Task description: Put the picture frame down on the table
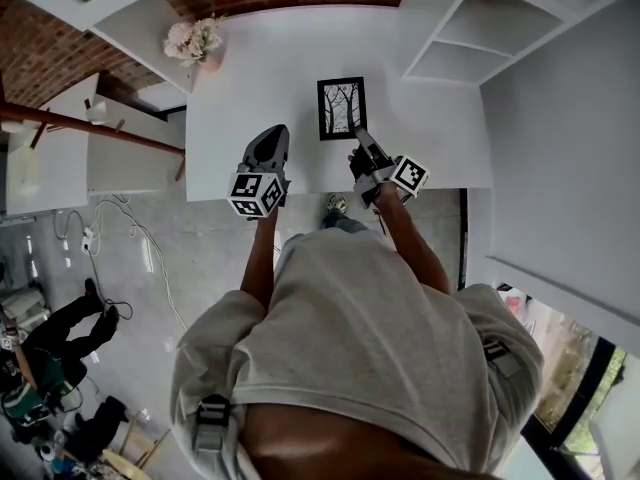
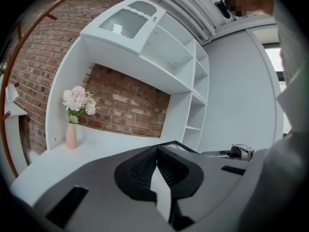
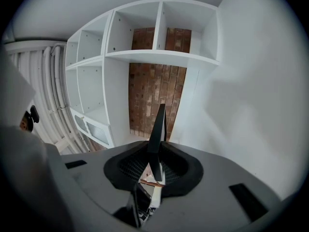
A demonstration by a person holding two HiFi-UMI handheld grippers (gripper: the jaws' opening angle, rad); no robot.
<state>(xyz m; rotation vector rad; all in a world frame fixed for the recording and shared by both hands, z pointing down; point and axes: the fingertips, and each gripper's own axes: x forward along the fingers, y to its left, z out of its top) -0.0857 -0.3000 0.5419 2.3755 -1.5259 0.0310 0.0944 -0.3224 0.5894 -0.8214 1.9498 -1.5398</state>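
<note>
The frame (image 1: 341, 108), black-edged with a picture of bare trees, lies face up over the white bench (image 1: 250, 88), near its front edge. The head view does not show whether it rests on the bench or hangs just above it. The right tongs (image 1: 360, 146) grip it at its near right corner. In the right gripper view these tongs (image 3: 155, 154) are closed on the frame (image 3: 158, 124), which shows edge-on as a thin dark blade rising from between the pads. The white shelves (image 3: 145, 57) and brick wall (image 3: 152, 91) beyond look tipped over, so the right tongs lie on their side. The left tongs (image 1: 272, 136) hover over the bench's front edge, just left of the frame and not touching it. In the left gripper view these tongs (image 2: 155, 151) are closed, the pads meeting at the tip with nothing between them. Past them show a corner of the frame (image 2: 181, 146) and the right tongs (image 2: 240, 152). Flowers (image 1: 195, 40) in a pink vase stand at the bench's far left corner, well away from the frame.
</note>
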